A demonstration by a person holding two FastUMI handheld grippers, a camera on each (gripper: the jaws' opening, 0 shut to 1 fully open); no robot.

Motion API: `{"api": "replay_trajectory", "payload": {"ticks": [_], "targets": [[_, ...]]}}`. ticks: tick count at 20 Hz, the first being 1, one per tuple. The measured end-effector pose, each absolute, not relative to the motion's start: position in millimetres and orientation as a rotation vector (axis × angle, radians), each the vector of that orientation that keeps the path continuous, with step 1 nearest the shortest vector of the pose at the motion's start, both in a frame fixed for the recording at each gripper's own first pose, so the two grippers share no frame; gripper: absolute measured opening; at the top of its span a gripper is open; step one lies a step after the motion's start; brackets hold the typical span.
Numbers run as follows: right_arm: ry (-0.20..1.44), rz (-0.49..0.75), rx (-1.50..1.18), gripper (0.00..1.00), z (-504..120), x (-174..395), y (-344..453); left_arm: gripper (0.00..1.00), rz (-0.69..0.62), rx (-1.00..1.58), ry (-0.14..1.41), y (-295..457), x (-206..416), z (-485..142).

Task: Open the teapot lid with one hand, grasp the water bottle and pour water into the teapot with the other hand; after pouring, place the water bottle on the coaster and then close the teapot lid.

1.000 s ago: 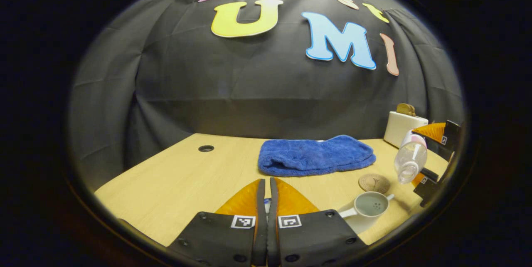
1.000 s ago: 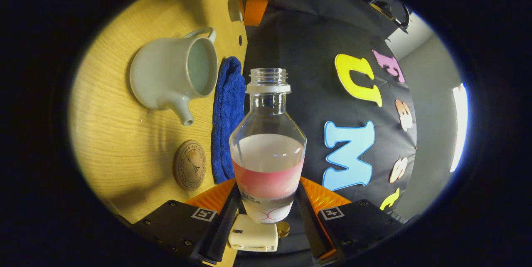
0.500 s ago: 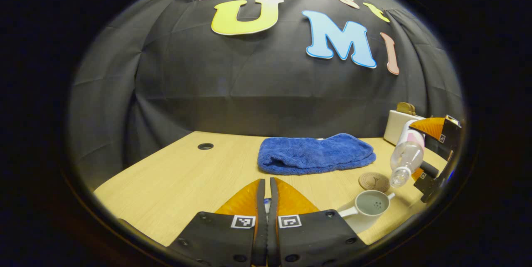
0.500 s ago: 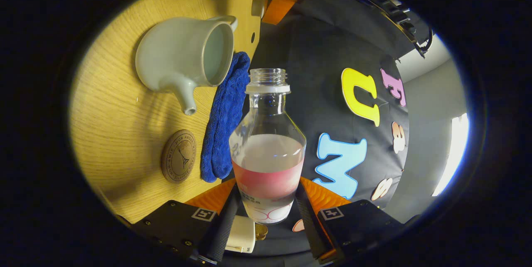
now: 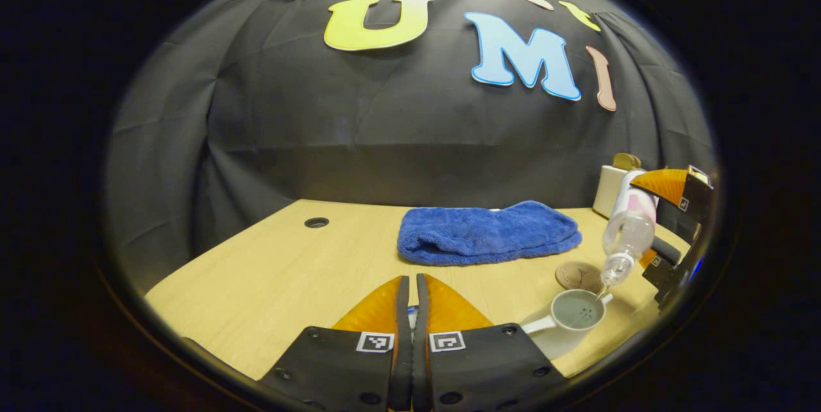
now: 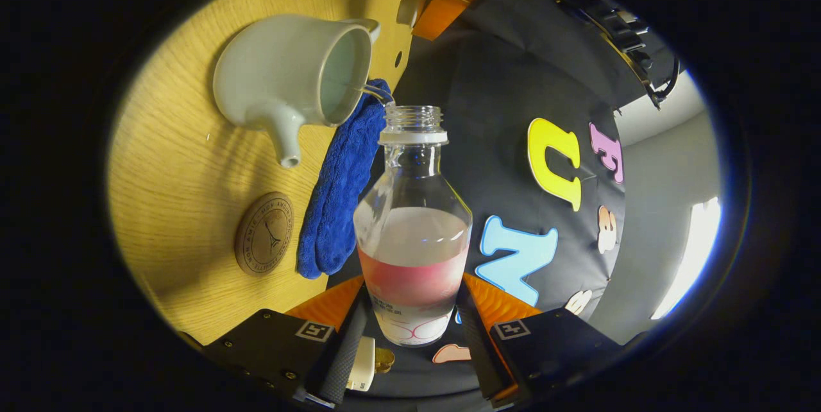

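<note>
The table [image 5: 269,271] carries a blue towel [image 5: 487,232] behind the open teapot [image 6: 288,75]. Tipped mouth-down just above the teapot, the water bottle [image 6: 412,232] is pinched between the right gripper [image 6: 410,328] fingers, a thin stream running in. The coaster [image 6: 264,242] lies beside the teapot. The left gripper [image 5: 412,335] is nearly closed on something small I cannot identify.

left low, right rolled, both teapot [image 5: 576,312]

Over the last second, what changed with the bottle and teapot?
The right gripper, still shut on the water bottle, tipped it further and brought its mouth over the open teapot; a thin stream now runs in. Left gripper, coaster and blue towel stayed put.
</note>
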State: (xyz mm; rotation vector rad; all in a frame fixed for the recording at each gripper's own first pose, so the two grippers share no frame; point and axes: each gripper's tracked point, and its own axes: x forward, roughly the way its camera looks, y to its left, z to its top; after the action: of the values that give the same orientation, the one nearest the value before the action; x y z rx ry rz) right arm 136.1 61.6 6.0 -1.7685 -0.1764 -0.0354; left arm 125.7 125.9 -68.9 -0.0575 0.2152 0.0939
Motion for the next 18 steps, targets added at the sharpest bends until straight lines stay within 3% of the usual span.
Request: {"api": "replay_trajectory", "payload": {"ticks": [18], "targets": [[-0.277, -0.054, -1.893, 0.75, 22, 139, 68, 0.07, 0.093, -0.049, 0.234, 124, 127, -74]]}}
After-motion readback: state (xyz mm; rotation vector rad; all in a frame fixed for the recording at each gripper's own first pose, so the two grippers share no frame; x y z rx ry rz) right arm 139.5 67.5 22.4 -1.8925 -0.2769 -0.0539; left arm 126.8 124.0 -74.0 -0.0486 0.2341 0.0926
